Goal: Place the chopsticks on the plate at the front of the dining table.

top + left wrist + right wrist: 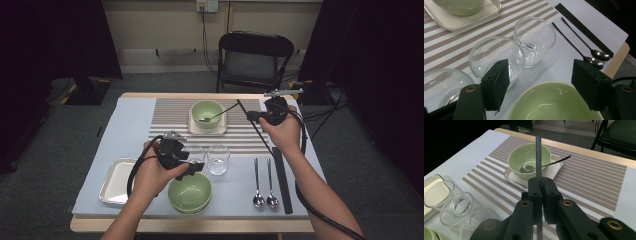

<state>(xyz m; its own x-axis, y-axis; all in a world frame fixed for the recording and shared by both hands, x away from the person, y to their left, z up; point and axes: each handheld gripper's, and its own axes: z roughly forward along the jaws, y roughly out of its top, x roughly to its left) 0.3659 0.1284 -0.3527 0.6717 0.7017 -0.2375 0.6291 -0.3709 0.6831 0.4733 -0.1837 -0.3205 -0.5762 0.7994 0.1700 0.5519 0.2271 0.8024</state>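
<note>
Two grippers are working at once on a place setting. With the right gripper [541, 187] we are holding one black chopstick [255, 127], fingers pinched tight on its shaft; in the right gripper view it is running straight up between the fingers, so the grip is crosswise to the stick, presumably to keep it from swivelling. In the high view the chopstick is hanging slantwise above the striped mat [170, 112], its upper tip near the far bowl [207, 113], which is sitting on a small square tray [192, 127] with a spoon [529, 168] resting inside. The second chopstick [281, 177] is lying on the bench [127, 115] beside two spoons [265, 197], so we are probably pairing them up.

The left gripper [540, 82] is hovering with fingers spread wide and gripping nothing, straddling the far rim of the near green bowl [554, 105], likely lining up to take it by the rim. Three glasses [535, 41] are standing just beyond that bowl, close enough to bump. One metal tray [116, 180] is waiting at the left.
</note>
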